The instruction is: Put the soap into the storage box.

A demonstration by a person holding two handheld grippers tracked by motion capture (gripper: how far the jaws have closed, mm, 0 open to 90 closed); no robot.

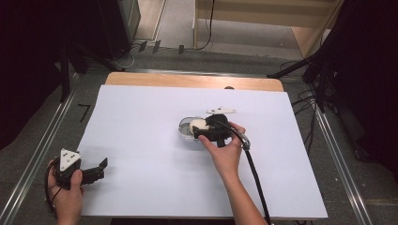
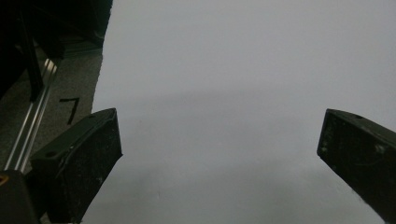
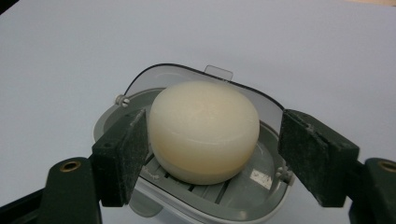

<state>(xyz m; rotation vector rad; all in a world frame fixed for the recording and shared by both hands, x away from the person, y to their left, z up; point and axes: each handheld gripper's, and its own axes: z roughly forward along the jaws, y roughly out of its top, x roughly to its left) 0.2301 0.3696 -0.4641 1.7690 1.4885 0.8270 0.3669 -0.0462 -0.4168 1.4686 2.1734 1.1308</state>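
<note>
High view, right hand: the right hand point(image 1: 225, 152) reaches forward to the middle of the white tabletop point(image 1: 141, 140), forearm coming in from the bottom edge, with the right tongs point(image 1: 199, 132) pointing left at the soap dish point(image 1: 184, 127).
High view, left hand: the left hand point(image 1: 68, 190) sits near the tabletop's near left corner, holding the left tongs point(image 1: 101, 168) low and pointing right, well apart from the dish.
Right gripper view, soap: a round cream soap bar point(image 3: 204, 130) lies in the grey dish point(image 3: 261, 186), whose clear lid point(image 3: 187, 77) stands open behind it.
Right gripper view, tongs: the right tongs point(image 3: 224, 154) are spread apart, one jaw on each side of the soap; the left jaw is just beside it, the right jaw stands off with a gap.
Left gripper view, tongs: the left tongs point(image 2: 219, 149) are wide apart with nothing between them, above bare white tabletop point(image 2: 233, 70).
View differences: the right gripper view shows the ribbed dish floor and the lid's tab; the high view shows where both hands are.
</note>
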